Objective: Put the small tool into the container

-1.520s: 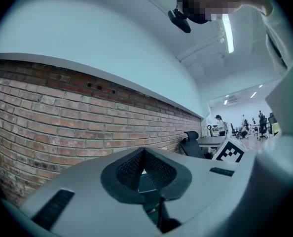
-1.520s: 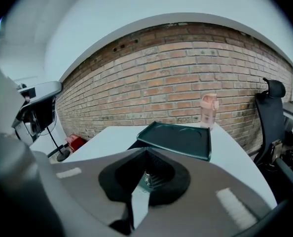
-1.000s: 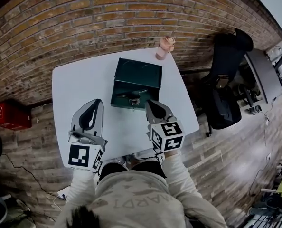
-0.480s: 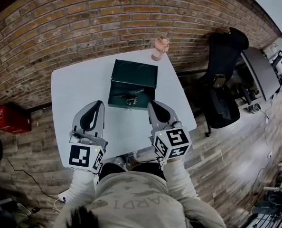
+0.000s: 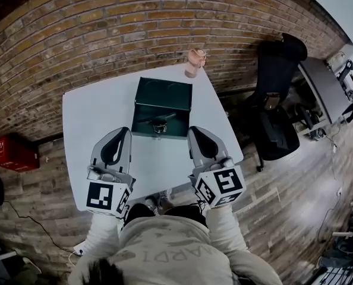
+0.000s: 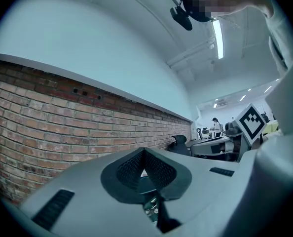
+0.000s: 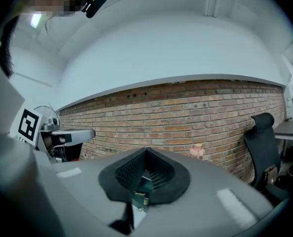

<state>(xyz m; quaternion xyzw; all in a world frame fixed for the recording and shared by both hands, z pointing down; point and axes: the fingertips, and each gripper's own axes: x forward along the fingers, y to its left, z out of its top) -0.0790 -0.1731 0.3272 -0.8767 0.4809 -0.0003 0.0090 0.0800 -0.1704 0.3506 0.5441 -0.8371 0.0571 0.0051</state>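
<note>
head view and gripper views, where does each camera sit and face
Head view: on the person's head, steeply down on the white table, green container, pink cup; shows left gripper, right gripper, sleeves.
Left gripper view: on the left gripper, level along its shut jaws toward the brick wall; right gripper's marker cube at right.
Right gripper view: on the right gripper, level along shut jaws toward wall and cup; left gripper's marker cube at left.
Shared: both gripper views show the black chair.
</note>
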